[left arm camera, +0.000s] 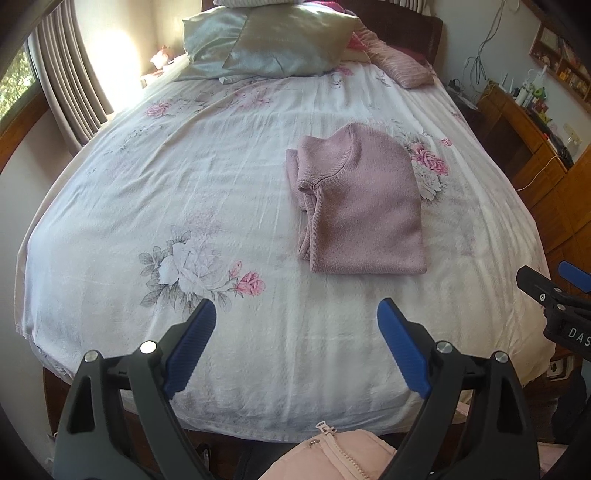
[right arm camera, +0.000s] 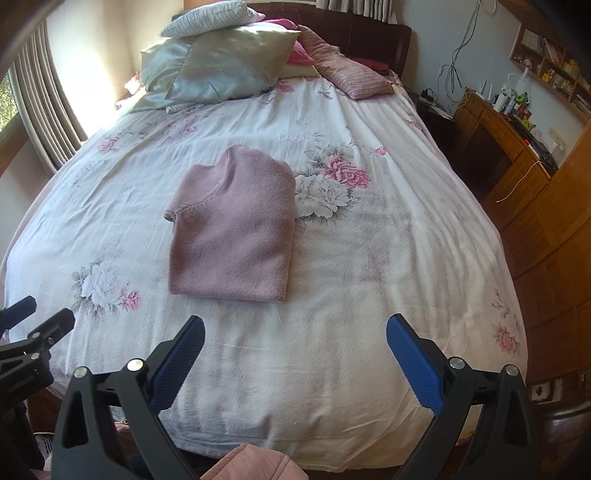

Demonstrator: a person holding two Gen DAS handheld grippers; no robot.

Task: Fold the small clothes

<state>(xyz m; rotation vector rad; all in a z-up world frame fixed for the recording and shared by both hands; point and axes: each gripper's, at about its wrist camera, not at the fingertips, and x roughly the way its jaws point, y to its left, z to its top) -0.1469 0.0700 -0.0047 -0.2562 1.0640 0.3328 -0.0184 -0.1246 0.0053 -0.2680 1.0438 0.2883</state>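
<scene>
Folded knitted sweater [left arm camera: 360, 206]: uniform dusty mauve-pink, no print. White bed sheet [left arm camera: 207, 192]: printed with pink roses, pale grey-white peonies and grey-green leaves. Front satin pillows [right arm camera: 218, 66]: plain silvery grey-green. Long cushion at the headboard [right arm camera: 351, 75]: pink with fine pale stripes. Top pillow [right arm camera: 212, 16]: grey-and-white striped. Pleated curtains [left arm camera: 70, 81]: taupe. Wooden cabinets [right arm camera: 554, 206]: warm orange-brown. Left gripper [left arm camera: 296, 319] and right gripper [right arm camera: 295, 334]: black frames, blue ribbed finger pads. Quilted zipped garment [left arm camera: 332, 458] at the lower edge: pale pink.
</scene>
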